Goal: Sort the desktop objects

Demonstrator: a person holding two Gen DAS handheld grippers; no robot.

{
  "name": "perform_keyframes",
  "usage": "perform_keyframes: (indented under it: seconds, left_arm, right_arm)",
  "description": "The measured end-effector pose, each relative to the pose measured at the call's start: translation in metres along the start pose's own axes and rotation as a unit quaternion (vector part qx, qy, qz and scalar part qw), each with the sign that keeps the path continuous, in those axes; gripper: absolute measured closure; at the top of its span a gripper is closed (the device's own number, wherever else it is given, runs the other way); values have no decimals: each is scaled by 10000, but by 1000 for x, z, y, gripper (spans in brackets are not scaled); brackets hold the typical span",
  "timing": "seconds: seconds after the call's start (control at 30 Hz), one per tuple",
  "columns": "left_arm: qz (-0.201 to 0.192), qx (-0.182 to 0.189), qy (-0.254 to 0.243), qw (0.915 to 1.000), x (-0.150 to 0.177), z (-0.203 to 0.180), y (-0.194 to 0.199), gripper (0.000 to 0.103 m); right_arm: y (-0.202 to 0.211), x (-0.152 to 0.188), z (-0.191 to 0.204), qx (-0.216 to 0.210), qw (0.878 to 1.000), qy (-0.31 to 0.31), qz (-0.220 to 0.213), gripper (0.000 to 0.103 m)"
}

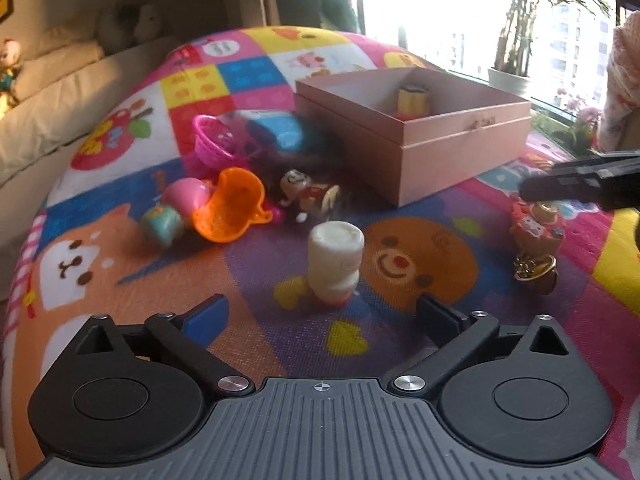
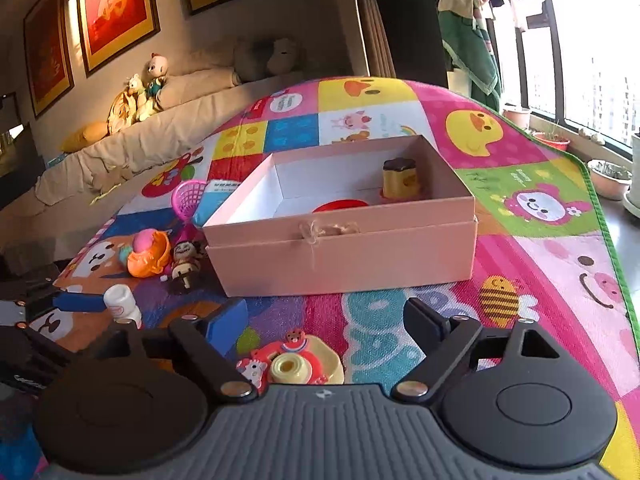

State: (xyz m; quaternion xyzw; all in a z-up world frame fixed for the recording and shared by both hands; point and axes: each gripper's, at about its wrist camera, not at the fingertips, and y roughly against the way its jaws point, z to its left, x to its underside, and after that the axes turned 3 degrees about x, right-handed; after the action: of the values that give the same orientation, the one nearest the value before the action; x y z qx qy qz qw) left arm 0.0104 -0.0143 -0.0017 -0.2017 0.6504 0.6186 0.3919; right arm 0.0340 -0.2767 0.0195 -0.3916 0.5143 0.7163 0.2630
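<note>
Currently, left gripper [image 1: 320,316]: jaws spread wide, nothing between the pads; white bottle toy [image 1: 335,262] stands upright just beyond the fingertips, not touched.
Right gripper [image 2: 326,320]: jaws wide, not pressing on anything; red and yellow toy camera [image 2: 290,362] lies on the mat between the fingers.
Pink box [image 2: 344,248]: open, on the play mat [image 2: 540,264]; holds a yellow cup-shaped toy [image 2: 400,180] and a red piece.
Loose toys: orange basket [image 1: 230,210], magenta basket [image 1: 214,140], small figurine [image 1: 306,192], left of the box.

White bottle [image 1: 335,265] upright on mat [image 1: 248,344]
</note>
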Motion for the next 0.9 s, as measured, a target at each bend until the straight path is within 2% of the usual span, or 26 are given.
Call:
perform_keyframes:
  seconds: [0.1,0.23,0.3,0.47,0.57,0.67,0.77,0.83,0.9]
  left_arm:
    - [68,-59,116,9999,2,1,1,0]
    - [212,227,534,9981,4,15,0,0]
    - [248,245,397,9986,4,14,1,0]
    - [264,212,390,9987,7,11,3,0]
    - [250,220,418,9986,6,11,4,0]
    - [239,221,422,9986,7,11,4,0]
    - [242,226,420,9986,7,12,4,0]
    - [241,224,418,9986,7,12,4,0]
    - [239,227,423,9986,7,12,5,0]
  right_arm:
    - [3,4,5,-132,9996,170,203,10]
    - [8,11,22,-81,9972,673,327,10]
    - [7,12,29,17,9959,839,332,10]
    - [28,9,16,-187,9940,1050,231,10]
    - [39,10,6,58,9918,1267,132,10]
    - [37,14,0,218,9900,1369,263,10]
    - [28,21,6,129,9882,1473,406,15]
    - [19,26,16,150,9851,1664,403,22]
    - [11,27,30,205,9816,1872,326,24]
